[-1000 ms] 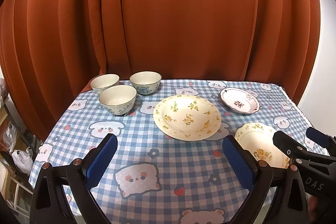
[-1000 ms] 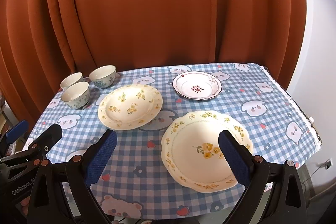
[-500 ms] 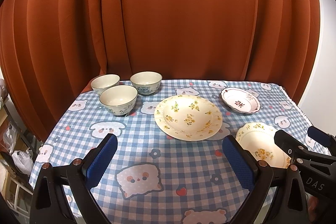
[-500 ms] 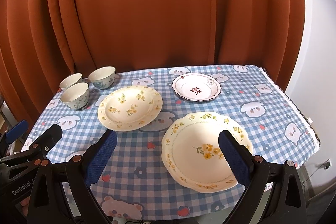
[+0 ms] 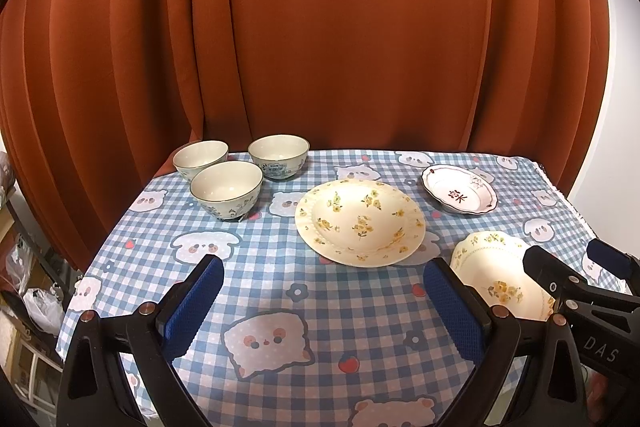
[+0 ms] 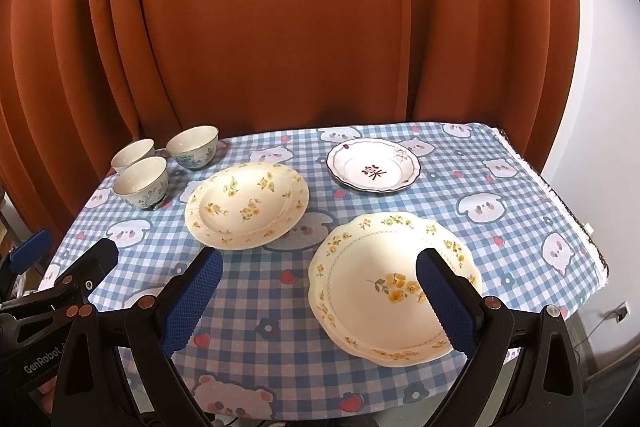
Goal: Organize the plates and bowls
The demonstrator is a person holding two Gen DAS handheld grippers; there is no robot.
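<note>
Curtain cloth of rust-orange, hanging in heavy folds [image 5: 340, 47], closes off the back and left of the scene, and a white wall [image 6: 600, 107] shows at the right. Below it a table under a blue-and-white checked cloth printed with cartoon animal faces [image 5: 280, 291] carries all the crockery.

Nearest the right gripper [image 6: 320, 291] lies a wide cream plate with a scalloped rim and yellow flowers [image 6: 372, 291], close to the table's front edge; the gripper's blue-padded fingers [image 6: 192, 299] stand spread wide above the cloth, pinching nothing, and its right finger hides part of this plate. Behind and to the left sits a round cream deep plate with scattered yellow flowers [image 5: 360, 223], near the scalloped one but apart from it. Farther back on the right rests a smaller white plate with a dark rim and a red mark in its well [image 6: 374, 169].

At the far left corner three small pale ceramic bowls with blue patterning cluster close together: one in front [image 5: 226, 189], one behind at the curtain [image 5: 200, 155], one to the right [image 5: 279, 155].

The left gripper [image 5: 324, 303] hangs over bare cloth, its fingers likewise wide apart and empty. Each gripper's black frame intrudes into the other's view.
</note>
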